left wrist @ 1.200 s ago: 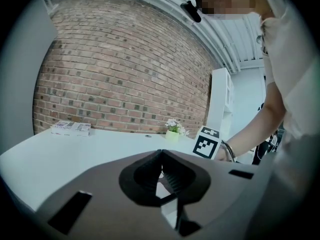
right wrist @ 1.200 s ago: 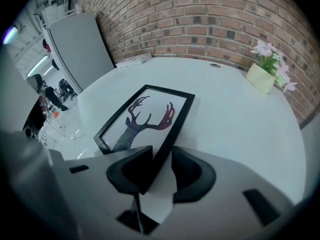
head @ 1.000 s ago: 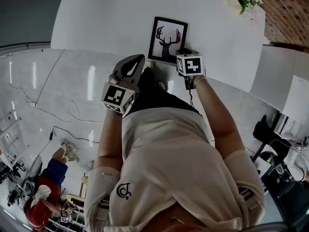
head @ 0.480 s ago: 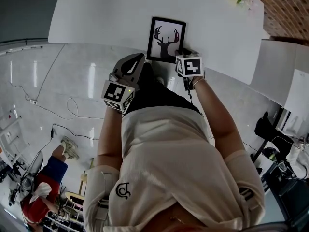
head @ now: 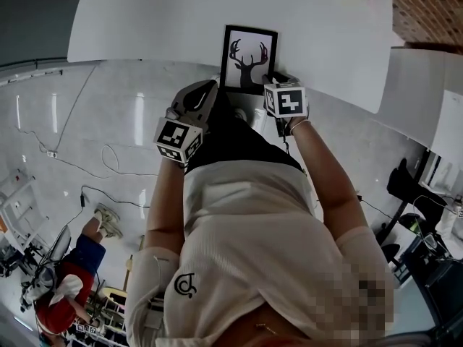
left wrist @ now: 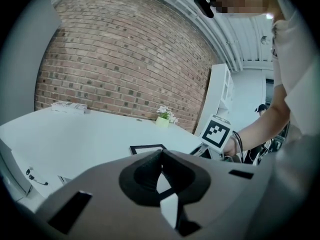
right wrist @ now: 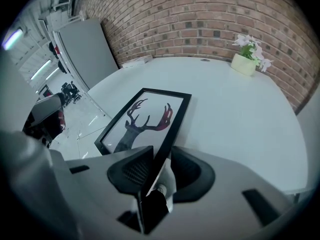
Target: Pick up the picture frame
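Left gripper (left wrist: 161,156) has come in lower and closer, just short of the near edge of the white table (head: 145,20), claw shut tight on nothing. The black-rimmed picture frame with the deer silhouette (head: 249,56) lies flat, long axis running near to far, antlers toward the far side. Its near end now sits right at the table's near edge, where a strip of table showed a second ago. Bare tabletop spreads left and far of it. The right gripper (right wrist: 159,159) has its claw closing, the frame's right rail between the pads, not yet clamped. A small pot of pale flowers (right wrist: 244,64) stands far right, well apart.
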A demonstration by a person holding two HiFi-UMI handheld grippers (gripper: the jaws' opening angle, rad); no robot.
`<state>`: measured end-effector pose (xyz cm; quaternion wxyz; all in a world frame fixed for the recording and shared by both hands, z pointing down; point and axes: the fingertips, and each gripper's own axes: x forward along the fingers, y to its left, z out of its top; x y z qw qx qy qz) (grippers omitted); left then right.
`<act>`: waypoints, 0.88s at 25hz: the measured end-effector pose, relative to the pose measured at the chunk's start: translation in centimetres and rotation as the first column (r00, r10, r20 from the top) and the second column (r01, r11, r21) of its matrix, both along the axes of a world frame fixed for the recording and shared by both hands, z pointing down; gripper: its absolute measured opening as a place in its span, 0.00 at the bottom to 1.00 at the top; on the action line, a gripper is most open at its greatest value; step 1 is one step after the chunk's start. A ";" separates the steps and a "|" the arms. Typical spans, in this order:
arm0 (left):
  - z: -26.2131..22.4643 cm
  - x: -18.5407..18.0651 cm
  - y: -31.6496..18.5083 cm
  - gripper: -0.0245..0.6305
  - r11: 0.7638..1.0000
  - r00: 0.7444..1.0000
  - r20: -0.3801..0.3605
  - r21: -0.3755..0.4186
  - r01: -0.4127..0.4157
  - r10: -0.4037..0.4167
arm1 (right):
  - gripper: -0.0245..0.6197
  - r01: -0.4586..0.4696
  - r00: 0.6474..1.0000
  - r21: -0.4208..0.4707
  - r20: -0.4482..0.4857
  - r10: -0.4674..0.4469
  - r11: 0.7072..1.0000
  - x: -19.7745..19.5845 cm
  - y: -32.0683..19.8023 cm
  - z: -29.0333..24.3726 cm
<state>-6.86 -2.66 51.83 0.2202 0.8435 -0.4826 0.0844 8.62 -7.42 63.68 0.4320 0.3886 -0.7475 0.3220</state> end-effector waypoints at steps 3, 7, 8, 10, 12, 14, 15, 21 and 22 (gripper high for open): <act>1.2 -0.2 -0.2 0.06 1.000 1.000 0.000 -0.027 -0.015 0.015 | 0.22 -0.004 1.000 -0.002 -0.001 0.004 1.000 0.1 0.2 -0.1; 3.1 -0.7 -1.0 0.06 0.998 1.000 -0.009 -0.063 -0.021 0.021 | 0.22 -0.006 1.000 -0.001 0.000 0.006 1.000 0.2 0.3 -0.1; 3.7 -1.0 -1.3 0.06 0.997 1.000 -0.017 -0.081 -0.013 0.012 | 0.22 -0.007 1.000 -0.001 0.000 0.007 1.000 0.2 0.3 0.0; 5.0 -1.3 -1.7 0.06 0.991 0.999 -0.052 -0.135 0.002 -0.009 | 0.22 -0.010 1.000 -0.001 -0.002 0.010 1.000 0.2 0.3 -0.1; 6.2 -1.4 -2.1 0.06 0.981 0.993 -0.117 -0.193 0.003 -0.026 | 0.22 -0.011 1.000 -0.001 -0.002 0.011 1.000 0.2 0.4 -0.1; 7.0 -1.1 -2.4 0.07 0.971 0.976 -0.215 -0.237 -0.012 -0.041 | 0.22 -0.010 1.000 0.002 0.005 0.010 1.000 0.2 0.4 -0.1; 7.2 -0.9 -2.5 0.08 0.968 0.960 -0.277 -0.251 -0.026 -0.046 | 0.22 -0.009 1.000 0.005 0.011 0.009 1.000 0.1 0.4 -0.1; 8.1 0.2 -2.7 0.29 0.947 0.817 -0.569 -0.304 -0.104 -0.093 | 0.22 -0.020 0.999 0.017 0.034 0.019 1.000 0.0 0.3 -0.3; 8.6 0.3 -2.8 0.32 0.941 0.800 -0.591 -0.317 -0.115 -0.102 | 0.22 -0.019 0.999 0.018 0.035 0.019 1.000 0.0 0.2 -0.3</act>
